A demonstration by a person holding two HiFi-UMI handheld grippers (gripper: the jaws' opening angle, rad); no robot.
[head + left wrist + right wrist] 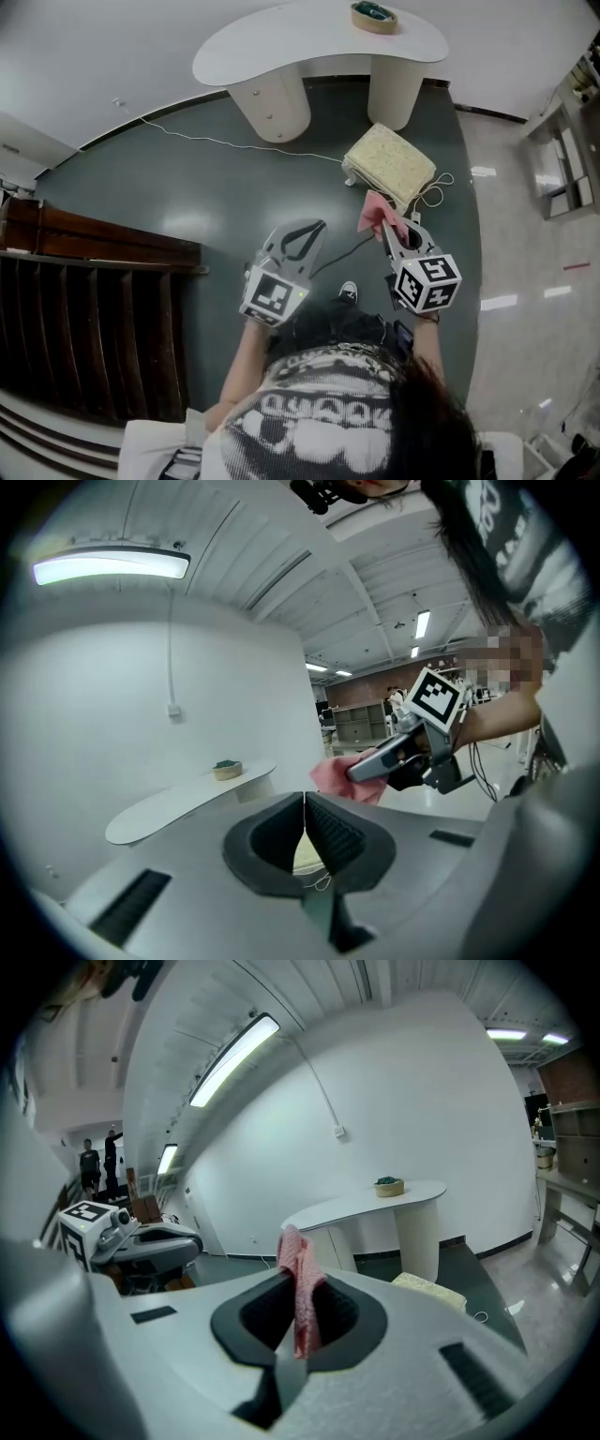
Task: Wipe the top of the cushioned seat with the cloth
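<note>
Head view: in the centre of the frame the left gripper (319,226) hangs over the dark green floor (187,187) with its jaws drawn together and nothing between them. Just to its right, the right gripper (392,225) pinches a pink cloth (373,211), which bunches up past the jaw tips. The cushioned seat (389,161) stands on the floor right beyond the cloth, upper right of centre, its pale yellow top bare. The cloth is close to the seat's near edge but does not lie on it. A white table (319,42) fills the top of the frame, carrying what looks like a small bowl (375,16).

Left gripper view: the two dark pads meet in a thin line at mid-frame. Beyond them, right of centre, the other tool holds the pink cloth — a pale patch seen low through the jaw opening is probably the seat.

Right gripper view: the jaws clamp the cloth, a fold standing upright above them and a strip hanging down between the pads. The seat shows low and right of centre, apart from the cloth — the table stands behind it.
</note>
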